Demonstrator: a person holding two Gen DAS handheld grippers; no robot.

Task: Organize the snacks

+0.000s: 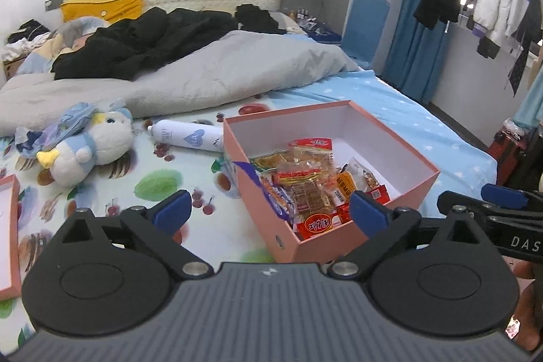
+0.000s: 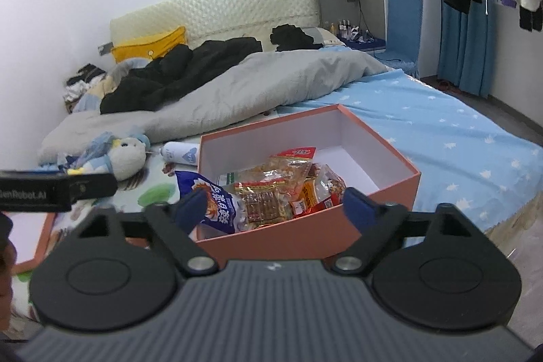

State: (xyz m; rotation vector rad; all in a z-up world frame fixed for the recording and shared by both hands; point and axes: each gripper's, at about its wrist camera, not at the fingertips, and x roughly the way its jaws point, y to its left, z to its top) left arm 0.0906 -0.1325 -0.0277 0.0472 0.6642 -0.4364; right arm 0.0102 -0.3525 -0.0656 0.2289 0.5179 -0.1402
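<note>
A pink box stands open on the bed, white inside. Several snack packets are piled in its near end; its far end is bare. A blue snack bag hangs over the box's left wall. My left gripper is open just before the box's near corner, nothing between its blue pads. My right gripper is open in front of the box's near wall; its left fingertip overlaps the blue bag without gripping it. Each gripper shows at the edge of the other's view.
The box's pink lid lies at the left. A plush toy and a white bottle lie left of the box. A grey quilt and dark clothes cover the bed's far half. The bed's edge runs along the right.
</note>
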